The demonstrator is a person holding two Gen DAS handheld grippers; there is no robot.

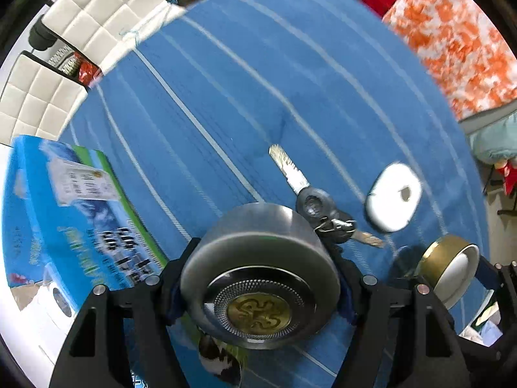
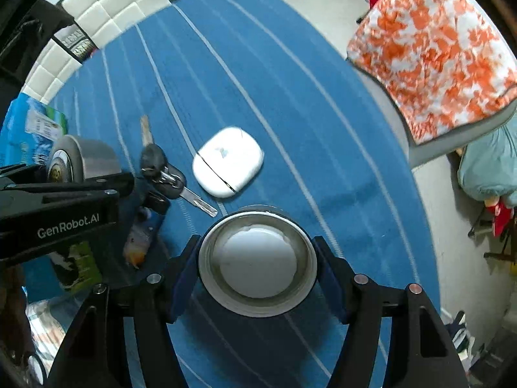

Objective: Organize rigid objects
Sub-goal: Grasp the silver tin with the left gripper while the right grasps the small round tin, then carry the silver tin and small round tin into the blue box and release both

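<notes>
Left tongs (image 1: 260, 278) and right tongs (image 2: 257, 268) each clamp something, held side by side.

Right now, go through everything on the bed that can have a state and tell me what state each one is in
Left gripper: shut on the metal tin, held off the cover.
Metal tin: closed, emblem end toward the camera.
Right gripper: shut on the open tin.
Open tin: lidless, white contents showing.
White case: closed, lying flat.
Keys: lying loose on the blue cover.
Blue box: lying flat.
</notes>
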